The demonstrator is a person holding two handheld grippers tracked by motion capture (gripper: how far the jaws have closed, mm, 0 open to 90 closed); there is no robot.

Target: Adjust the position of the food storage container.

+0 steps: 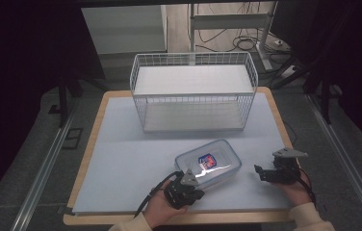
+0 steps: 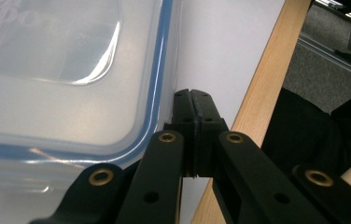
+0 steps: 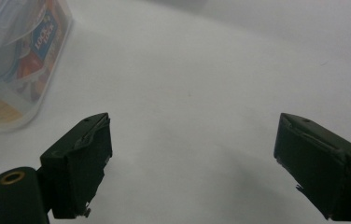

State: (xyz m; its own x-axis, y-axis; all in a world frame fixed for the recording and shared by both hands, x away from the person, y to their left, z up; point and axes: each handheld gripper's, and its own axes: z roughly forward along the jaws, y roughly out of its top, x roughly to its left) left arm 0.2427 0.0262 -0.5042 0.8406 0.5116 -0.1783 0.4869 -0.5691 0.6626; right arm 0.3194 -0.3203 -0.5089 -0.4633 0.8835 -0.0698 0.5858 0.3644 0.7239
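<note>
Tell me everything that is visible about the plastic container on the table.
The plastic container is a clear rectangular box with rounded corners and a lid edged in blue. A red and blue label shows on the lid. It lies flat and closed on the white mat, turned at an angle, in front of the wire basket. The left tongs, shut, sit right at its near corner; the right tongs are open and apart from it.

We count one clear lidded container (image 1: 208, 164), one white wire basket (image 1: 193, 91), one table (image 1: 121, 144) and two handheld grippers, left (image 1: 196, 185) and right (image 1: 258, 171).
</note>
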